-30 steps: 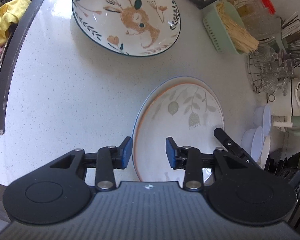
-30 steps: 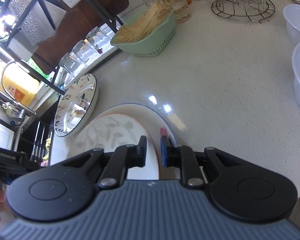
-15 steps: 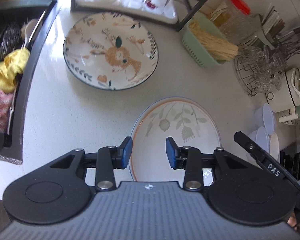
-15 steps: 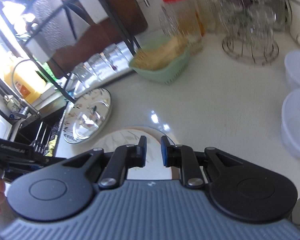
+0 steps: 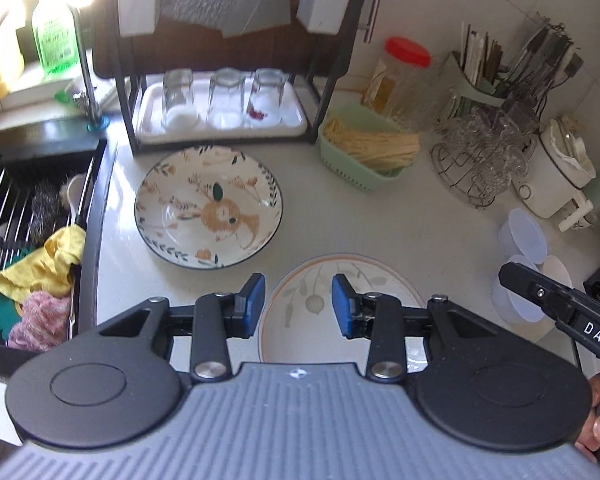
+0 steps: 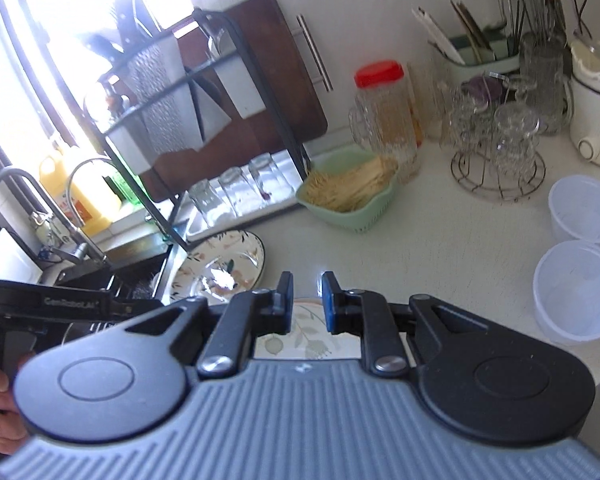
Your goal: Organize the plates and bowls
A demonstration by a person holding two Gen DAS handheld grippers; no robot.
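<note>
White speckled table (image 5: 400,224) lies under both claws. The left claw (image 5: 298,305) hangs above it with its blue pads partly apart and nothing between them; directly below and just ahead of its tips sits the leaf-patterned plate (image 5: 320,300) with an orange rim, flat on the table. Farther ahead and a little to the left of that claw rests the deer-patterned bowl (image 5: 208,210), apart from the plate and just in front of a black rack (image 5: 324,92) holding upturned glasses (image 5: 222,96). Off to the right of the left claw stand stacked translucent plastic tubs (image 5: 522,236). The right claw (image 6: 306,302) holds its pads narrow, close together, gripping nothing; the same plate (image 6: 306,338) shows under and behind its tips, and the bowl (image 6: 220,266) lies ahead to its left. A green basket (image 6: 350,196) of pale sticks sits well ahead of it.
</note>
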